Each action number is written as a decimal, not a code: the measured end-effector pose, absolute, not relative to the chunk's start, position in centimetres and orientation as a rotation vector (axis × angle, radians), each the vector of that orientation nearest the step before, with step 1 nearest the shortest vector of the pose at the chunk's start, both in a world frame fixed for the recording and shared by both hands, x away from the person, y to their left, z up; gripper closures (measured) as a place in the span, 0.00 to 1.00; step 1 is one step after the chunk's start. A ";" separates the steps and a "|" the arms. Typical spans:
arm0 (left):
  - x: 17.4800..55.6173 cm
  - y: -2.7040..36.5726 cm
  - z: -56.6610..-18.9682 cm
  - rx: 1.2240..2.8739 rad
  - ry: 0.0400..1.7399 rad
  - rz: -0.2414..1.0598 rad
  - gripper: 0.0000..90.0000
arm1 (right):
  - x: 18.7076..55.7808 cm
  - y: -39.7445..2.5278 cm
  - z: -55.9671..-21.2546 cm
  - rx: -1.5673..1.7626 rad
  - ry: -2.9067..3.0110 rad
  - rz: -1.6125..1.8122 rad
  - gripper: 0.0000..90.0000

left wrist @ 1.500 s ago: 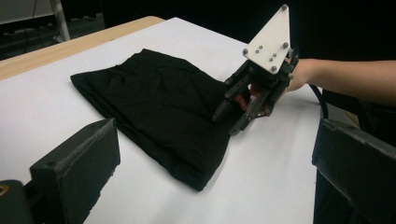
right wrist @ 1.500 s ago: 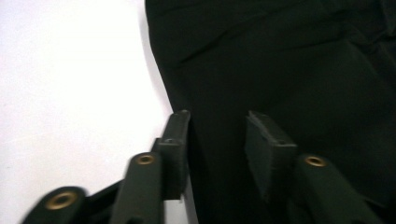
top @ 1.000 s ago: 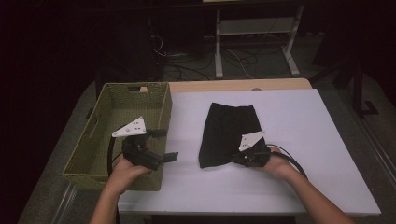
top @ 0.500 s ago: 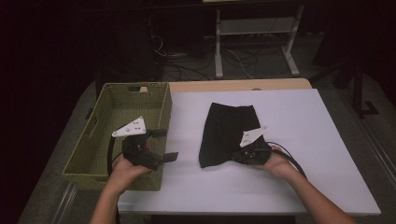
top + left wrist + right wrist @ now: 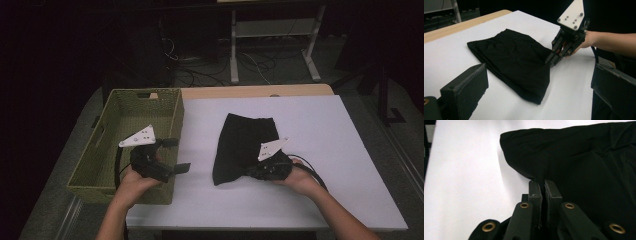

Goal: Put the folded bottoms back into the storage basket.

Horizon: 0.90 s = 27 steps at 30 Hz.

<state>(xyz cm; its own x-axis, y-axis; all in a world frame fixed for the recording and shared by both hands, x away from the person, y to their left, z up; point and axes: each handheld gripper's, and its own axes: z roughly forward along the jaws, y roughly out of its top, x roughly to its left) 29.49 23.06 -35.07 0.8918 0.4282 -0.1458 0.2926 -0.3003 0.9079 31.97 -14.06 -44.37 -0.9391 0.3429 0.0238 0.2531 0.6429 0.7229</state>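
Now my R gripper pinches the black cloth's near edge, jaws closed on it. L gripper hangs w/ jaws wide apart over the basket rim.

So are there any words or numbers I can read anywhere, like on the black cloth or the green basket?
None: no words, numbers or signs can be read here.
The folded black cloth is plain, with no tag or print in sight.
The green woven basket bears no label.
The grey three-cornered plate on the right gripper has only screw heads, and the left gripper bears no writing.
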 end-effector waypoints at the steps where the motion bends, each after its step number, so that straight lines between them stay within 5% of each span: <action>1: 29.5 23.1 -35.1 1.904 0.531 0.146 0.01 | 31.8 -14.0 -44.3 0.495 2.748 1.178 0.94; 27: 29.4 23.1 -35.1 1.901 0.530 0.151 0.01 | 27.3 -14.9 -44.6 0.383 2.866 1.167 0.94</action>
